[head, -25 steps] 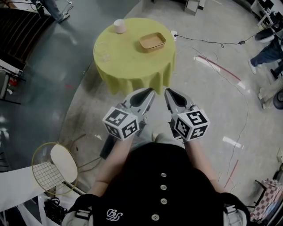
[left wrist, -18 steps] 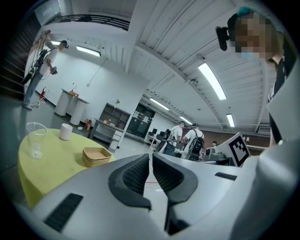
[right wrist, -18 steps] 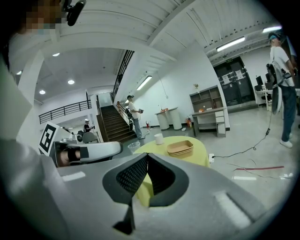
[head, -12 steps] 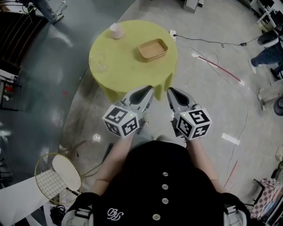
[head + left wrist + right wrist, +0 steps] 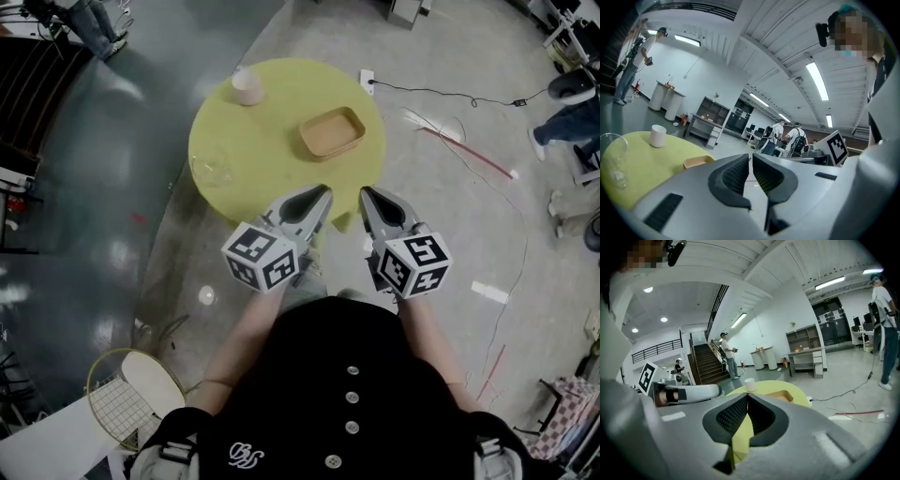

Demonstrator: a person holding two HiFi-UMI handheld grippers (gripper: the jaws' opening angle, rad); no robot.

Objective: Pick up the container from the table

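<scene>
with left gripper (image 5: 323, 193) and right gripper (image 5: 367, 193) both clamped shut on nothing at the near edge of the yellow table (image 5: 281, 173), trouble could be expected: the clear glass (image 5: 208, 169) at the left rim might be knocked off, or the tan container (image 5: 332, 132), right of centre, shoved if the jaws were not opened. the clear glass was seen empty, the white cup (image 5: 247, 86) could not be looked into, the tan container was seen empty.

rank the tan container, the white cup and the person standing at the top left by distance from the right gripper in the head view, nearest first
From the right gripper:
1. tan container, just ahead, on the right part of the table
2. white cup, at the table's far left edge
3. standing person, on the floor beyond the table, top left
</scene>
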